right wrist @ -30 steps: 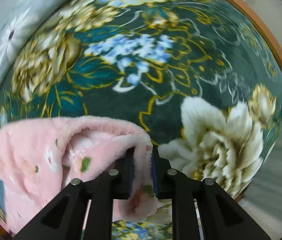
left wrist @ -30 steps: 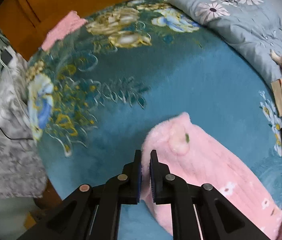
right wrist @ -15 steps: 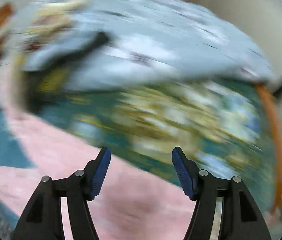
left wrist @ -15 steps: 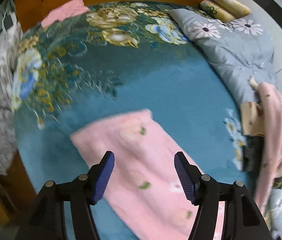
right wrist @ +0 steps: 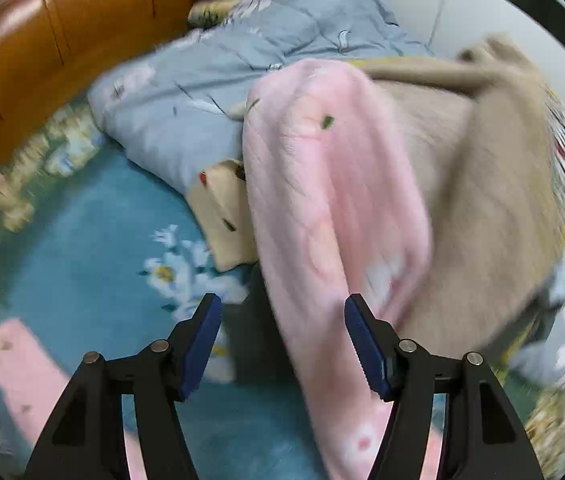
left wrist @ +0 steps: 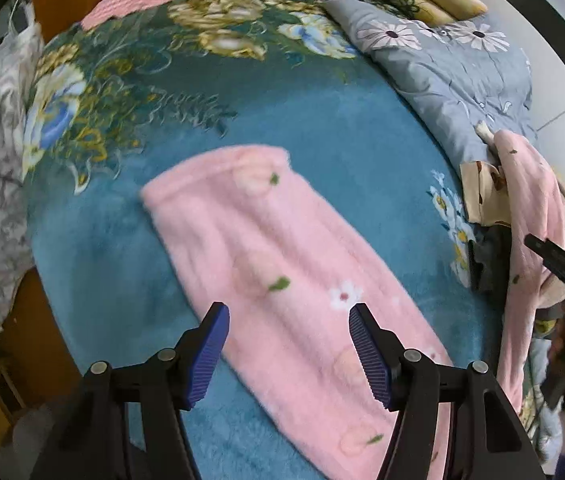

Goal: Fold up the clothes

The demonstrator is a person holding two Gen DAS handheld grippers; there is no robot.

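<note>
Both my left tool (left wrist: pixel 288 354) and right tool (right wrist: pixel 282 346) have released the pink garment (left wrist: pixel 282 264), now lying folded on the bed (left wrist: pixel 362 128).

Folded garment (left wrist: pixel 282 272) on blanket (left wrist: pixel 322 128), quilt (left wrist: pixel 454 68) behind, clothes pile (left wrist: pixel 530 208) right

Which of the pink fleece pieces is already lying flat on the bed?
The pink garment spread on the blue blanket, under the open left gripper. The other pink piece hangs draped over the heap of clothes, before the open right gripper.
</note>
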